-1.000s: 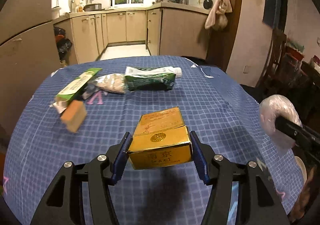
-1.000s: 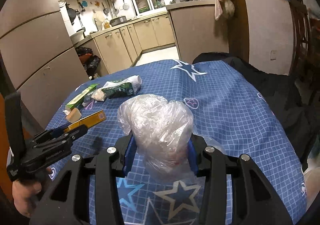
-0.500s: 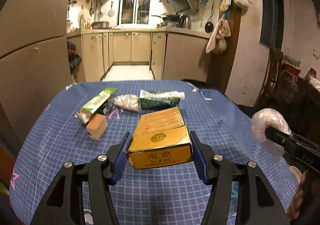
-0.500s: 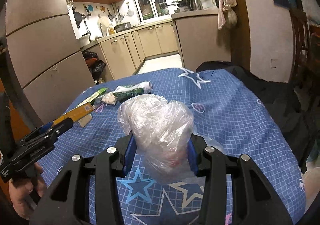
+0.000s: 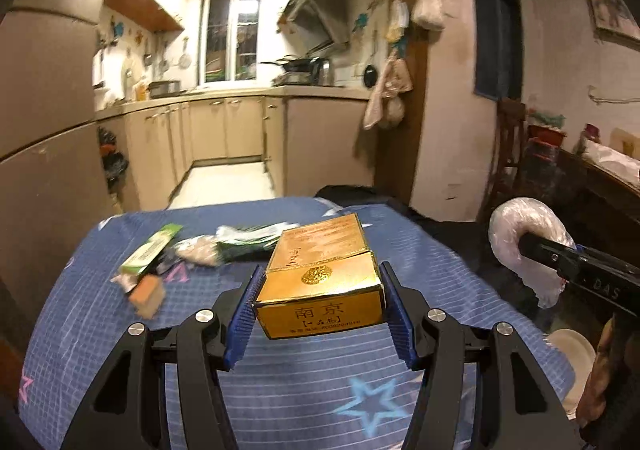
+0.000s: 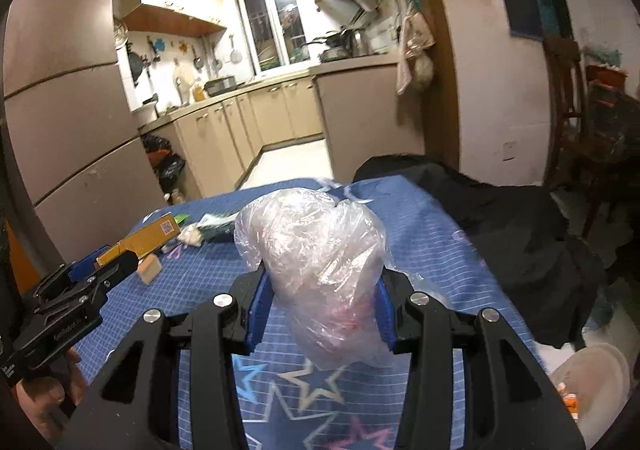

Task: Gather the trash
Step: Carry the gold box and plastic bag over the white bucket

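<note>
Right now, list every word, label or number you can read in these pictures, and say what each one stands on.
"南京": front face of the gold cardboard box held between the left gripper jaws.
"DAS": black body of the right gripper, partly cut off; it grips the crumpled clear plastic bag.
Small line under "南京": too small to read.
Box lid print, white lettering on the left gripper body, green packets: blurred, unreadable.

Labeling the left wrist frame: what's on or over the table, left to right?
Green packet → tan block → pale crumpled bag → dark green bag → gold box in the left tongs → clear plastic bag in the right tongs.
</note>
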`<action>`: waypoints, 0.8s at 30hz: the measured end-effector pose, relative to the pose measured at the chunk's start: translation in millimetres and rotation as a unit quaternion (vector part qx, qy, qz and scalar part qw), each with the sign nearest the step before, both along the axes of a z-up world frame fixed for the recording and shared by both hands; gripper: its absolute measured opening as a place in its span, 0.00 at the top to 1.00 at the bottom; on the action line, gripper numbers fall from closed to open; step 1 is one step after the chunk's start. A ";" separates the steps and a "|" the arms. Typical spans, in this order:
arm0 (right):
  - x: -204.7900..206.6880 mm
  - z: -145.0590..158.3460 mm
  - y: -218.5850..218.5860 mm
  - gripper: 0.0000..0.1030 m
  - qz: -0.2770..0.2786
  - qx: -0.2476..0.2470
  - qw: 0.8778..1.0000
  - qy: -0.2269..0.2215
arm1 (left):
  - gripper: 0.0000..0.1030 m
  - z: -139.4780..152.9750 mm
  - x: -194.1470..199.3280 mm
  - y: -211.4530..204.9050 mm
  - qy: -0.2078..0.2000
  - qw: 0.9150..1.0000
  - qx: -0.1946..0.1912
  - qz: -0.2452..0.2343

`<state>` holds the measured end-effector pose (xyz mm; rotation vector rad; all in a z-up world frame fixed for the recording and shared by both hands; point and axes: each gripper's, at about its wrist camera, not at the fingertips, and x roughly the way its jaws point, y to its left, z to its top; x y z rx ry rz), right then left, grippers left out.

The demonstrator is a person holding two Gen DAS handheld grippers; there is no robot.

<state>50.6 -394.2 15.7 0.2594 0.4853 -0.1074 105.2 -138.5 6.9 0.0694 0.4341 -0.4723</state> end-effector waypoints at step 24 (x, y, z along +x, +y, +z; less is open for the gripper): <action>-137.3 8.5 -182.1 0.59 -0.217 -0.041 0.975 0.021 | 0.42 15.5 -97.6 -238.2 -0.032 0.976 0.022 -0.215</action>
